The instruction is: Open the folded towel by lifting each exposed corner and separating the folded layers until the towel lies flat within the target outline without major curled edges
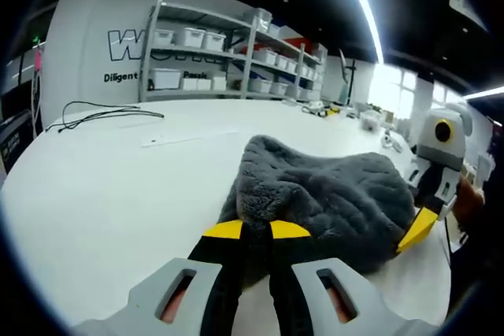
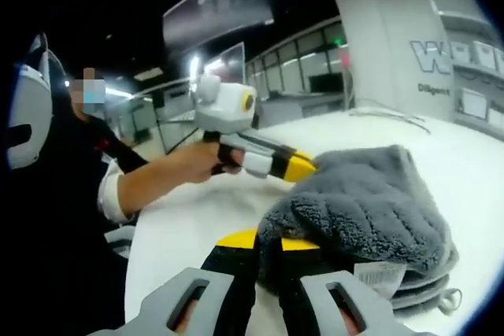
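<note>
A grey fluffy towel [image 1: 331, 194] lies folded and bunched on the white table [image 1: 118, 186]. My left gripper [image 1: 257, 230] is shut on the towel's near edge, its yellow tips pinching the fabric. The right gripper [image 1: 417, 226] comes in from the right and grips the towel's far right edge. In the right gripper view the towel [image 2: 370, 202] rises as a folded heap with stacked layers and a white label [image 2: 379, 277]. My right gripper [image 2: 268, 243] is shut on a fold of it. The left gripper [image 2: 303, 168] holds the towel's far corner, held by a person's hand [image 2: 193, 163].
Black cables [image 1: 102, 114] lie on the table's far left. Shelves with white bins [image 1: 228, 60] stand behind the table. Small items [image 1: 354, 116] sit near the far right edge. A person's sleeve [image 2: 110, 194] sits by the table's left side.
</note>
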A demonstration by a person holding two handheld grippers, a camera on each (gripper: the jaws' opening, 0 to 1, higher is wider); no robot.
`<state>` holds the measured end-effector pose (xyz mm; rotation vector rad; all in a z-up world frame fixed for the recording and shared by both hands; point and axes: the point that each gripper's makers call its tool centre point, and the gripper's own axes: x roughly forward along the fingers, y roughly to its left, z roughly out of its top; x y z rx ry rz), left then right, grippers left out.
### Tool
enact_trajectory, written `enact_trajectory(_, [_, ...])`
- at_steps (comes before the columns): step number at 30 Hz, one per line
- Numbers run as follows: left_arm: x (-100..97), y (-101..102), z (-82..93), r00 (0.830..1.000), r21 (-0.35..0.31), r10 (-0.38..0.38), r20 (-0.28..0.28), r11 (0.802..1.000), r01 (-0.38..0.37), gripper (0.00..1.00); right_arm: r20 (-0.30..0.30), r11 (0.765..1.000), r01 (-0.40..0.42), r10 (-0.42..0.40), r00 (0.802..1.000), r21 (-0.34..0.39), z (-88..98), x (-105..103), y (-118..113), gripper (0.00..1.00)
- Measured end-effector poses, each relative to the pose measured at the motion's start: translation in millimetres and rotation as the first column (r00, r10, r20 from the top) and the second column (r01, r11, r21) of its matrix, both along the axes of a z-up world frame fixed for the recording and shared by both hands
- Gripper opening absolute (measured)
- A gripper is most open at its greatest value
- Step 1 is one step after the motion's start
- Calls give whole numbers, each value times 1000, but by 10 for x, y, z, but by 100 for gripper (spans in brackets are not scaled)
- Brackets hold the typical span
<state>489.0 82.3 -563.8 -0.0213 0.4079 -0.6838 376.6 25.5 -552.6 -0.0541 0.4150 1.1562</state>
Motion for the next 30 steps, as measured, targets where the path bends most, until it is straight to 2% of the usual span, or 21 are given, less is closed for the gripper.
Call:
enact_trajectory(21, [185, -77, 45, 998, 64, 8, 56, 998, -12, 9, 75, 1000, -9, 7, 997, 20, 47, 32, 199, 6])
enact_trajectory(30, [299, -151, 72, 996, 114, -4, 86, 994, -6, 10, 105, 1000, -15, 14, 994, 10, 62, 67, 182, 5])
